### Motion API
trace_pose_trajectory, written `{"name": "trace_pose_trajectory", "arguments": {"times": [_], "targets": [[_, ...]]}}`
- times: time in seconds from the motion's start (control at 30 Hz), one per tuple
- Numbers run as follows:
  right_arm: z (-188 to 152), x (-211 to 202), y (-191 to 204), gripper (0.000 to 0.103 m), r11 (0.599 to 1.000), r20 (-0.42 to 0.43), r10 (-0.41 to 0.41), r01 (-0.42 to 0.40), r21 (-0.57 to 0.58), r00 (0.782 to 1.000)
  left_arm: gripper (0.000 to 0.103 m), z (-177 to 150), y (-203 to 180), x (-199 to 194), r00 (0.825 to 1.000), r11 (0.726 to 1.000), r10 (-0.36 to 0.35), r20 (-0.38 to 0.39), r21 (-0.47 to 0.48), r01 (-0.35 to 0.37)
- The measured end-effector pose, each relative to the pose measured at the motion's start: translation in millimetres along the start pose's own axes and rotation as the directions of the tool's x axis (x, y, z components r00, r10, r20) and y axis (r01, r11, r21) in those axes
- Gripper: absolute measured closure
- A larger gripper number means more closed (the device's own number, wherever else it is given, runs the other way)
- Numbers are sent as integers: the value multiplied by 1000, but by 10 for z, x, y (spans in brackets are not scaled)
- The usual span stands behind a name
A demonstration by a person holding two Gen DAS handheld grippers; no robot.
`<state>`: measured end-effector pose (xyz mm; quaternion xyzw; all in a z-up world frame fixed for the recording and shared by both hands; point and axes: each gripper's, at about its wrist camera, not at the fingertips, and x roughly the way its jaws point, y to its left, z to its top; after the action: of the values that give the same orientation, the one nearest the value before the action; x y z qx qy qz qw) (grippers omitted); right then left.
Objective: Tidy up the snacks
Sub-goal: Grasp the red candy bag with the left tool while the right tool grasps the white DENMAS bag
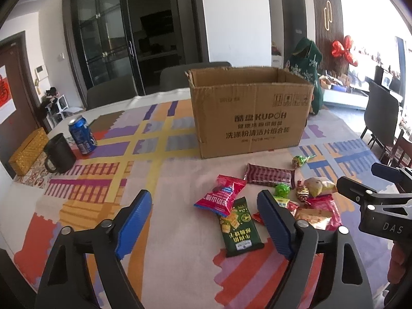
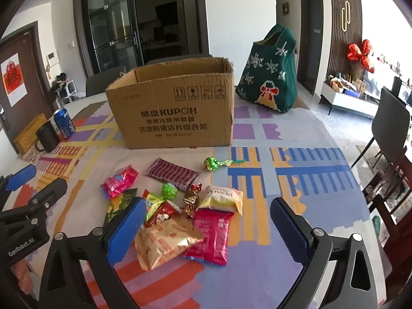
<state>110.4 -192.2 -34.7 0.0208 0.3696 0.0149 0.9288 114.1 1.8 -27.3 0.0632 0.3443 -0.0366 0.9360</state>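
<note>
Snacks, loose, a dozen or so by my rough count, lying in a heap on the patterned table just in front of the open cardboard box, which I judge to be where they go. My left tool hovers wide open over bare cloth beside the green cracker packet, holding nothing; my right tool is spread as wide above the near edge of the heap, also empty. Foil and film pouches: gold crinkled bag, pink wafer pack, cream bag, small pink pouch. All look light, puffy and slick, likely to slide or crackle under the pads; I would pinch each across a flat sealed end or its narrow middle, gently, since the contents probably crush. Striped maroon bar: flatter and stiffer, best taken across its width. Green lollipop, lying apart nearer the box: hard head, thin stick, prone to roll; take it at the head. Small wrapped candies, one green and one brown-gold: tiny, easy to miss between the pads. Not determined: the box interior, hidden by its near wall in both views; what lies under the overlapping packs; most label text. My own left finger covers part of the heap in each view.
</note>
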Motion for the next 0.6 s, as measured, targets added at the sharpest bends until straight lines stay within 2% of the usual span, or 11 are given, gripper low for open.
{"name": "trace_pose_trajectory", "arguments": {"times": [0.3,0.6], "targets": [[71,513,-70,16,1000,-96,-4,6,29,995,29,65,-57,560,995,999,-40,-93,16,42],[43,888,-153,26,998,-179,-13,22,51,984,39,7,-113,1011,975,995,-96,-199,-1,98]]}}
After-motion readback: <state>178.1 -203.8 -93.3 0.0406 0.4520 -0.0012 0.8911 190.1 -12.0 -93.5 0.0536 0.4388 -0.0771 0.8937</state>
